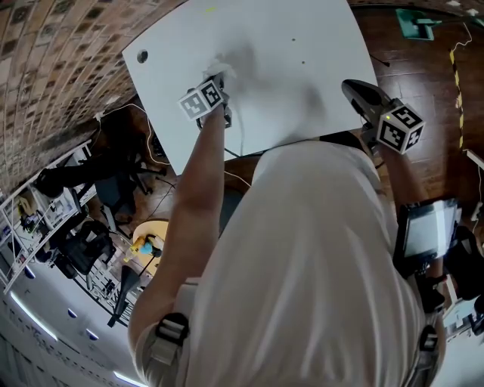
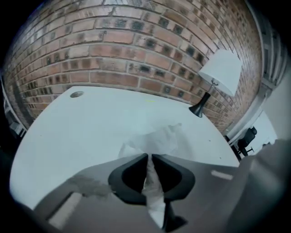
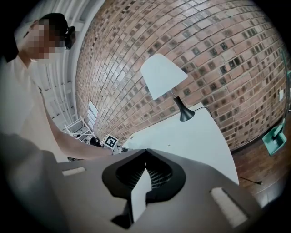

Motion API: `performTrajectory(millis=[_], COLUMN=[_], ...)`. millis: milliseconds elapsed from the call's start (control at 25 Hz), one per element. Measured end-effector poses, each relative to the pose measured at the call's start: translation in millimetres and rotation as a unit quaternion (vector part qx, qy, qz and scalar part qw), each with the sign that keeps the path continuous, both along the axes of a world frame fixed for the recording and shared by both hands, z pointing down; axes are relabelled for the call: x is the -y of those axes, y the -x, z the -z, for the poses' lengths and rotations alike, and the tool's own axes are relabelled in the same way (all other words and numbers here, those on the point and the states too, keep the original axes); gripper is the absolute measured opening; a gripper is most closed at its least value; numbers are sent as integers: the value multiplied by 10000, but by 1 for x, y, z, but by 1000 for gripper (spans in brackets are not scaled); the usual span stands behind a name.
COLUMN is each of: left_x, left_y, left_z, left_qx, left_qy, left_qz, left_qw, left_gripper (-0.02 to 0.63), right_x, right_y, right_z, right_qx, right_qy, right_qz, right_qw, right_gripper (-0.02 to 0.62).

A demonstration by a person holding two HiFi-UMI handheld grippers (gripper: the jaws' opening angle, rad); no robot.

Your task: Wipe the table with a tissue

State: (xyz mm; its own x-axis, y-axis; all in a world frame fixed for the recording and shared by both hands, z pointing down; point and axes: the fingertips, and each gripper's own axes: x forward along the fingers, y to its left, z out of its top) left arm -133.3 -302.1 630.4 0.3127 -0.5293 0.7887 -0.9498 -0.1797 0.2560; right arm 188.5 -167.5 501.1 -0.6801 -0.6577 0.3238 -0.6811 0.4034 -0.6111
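A red-brown brick wall fills the upper half of the left gripper view and curves down the left edge of the head view. At the far corner of the white table, right of centre in the left gripper view, stands a lamp with a white shade and a black base. Dark wooden floor shows at the head view's upper right, with a teal object and a yellow strip on it. Lower left of that view — a small round wooden table. A black office chair sits at the left gripper view's right edge. A white wire rack stands left of centre in the right gripper view.
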Motion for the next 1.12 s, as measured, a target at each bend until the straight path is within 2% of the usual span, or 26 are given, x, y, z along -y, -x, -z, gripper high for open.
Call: performTrajectory(millis=[120,240,400,560,680,800,880,1040,1120], left_x=[7,12,22,13,0,-22,-32,-31,-35], left_y=[19,4,-45,-102,-122,-137,-140,-129,-137], left_z=[-8,-10,-9,-13,-11,-10,-10,-5,-2], left_qx=[286,290,381,307,34,26,29,-660,-577], left_qy=[-60,-201,-269,-157,16,44,15,302,298], left_qz=[110,14,-749,-1644,-1965,-2258,-2284,-1613,-1610], left_qw=[9995,9994,9961,9858,9805,9742,9736,9842,9848], left_gripper=[32,32,31,31,31,31,31,31,32], right_x=[-2,-3,-1,-4,7,11,9,10,4], right_y=[-1,-7,-14,-17,-8,-5,-4,-1,-15], right_z=[0,0,2,3,0,1,4,11,12], right_qx=[-11,-26,-33,-75,-55,31,79,144,187], right_qy=[20,37,27,61,-4,-77,-75,-129,-116], right_qz=[-37,-119,-225,-325,-334,-317,-317,-251,-234], right_qw=[10000,9999,9997,9994,9994,9995,9994,9995,9995], right_gripper=[8,8,8,8,8,8,8,8,8])
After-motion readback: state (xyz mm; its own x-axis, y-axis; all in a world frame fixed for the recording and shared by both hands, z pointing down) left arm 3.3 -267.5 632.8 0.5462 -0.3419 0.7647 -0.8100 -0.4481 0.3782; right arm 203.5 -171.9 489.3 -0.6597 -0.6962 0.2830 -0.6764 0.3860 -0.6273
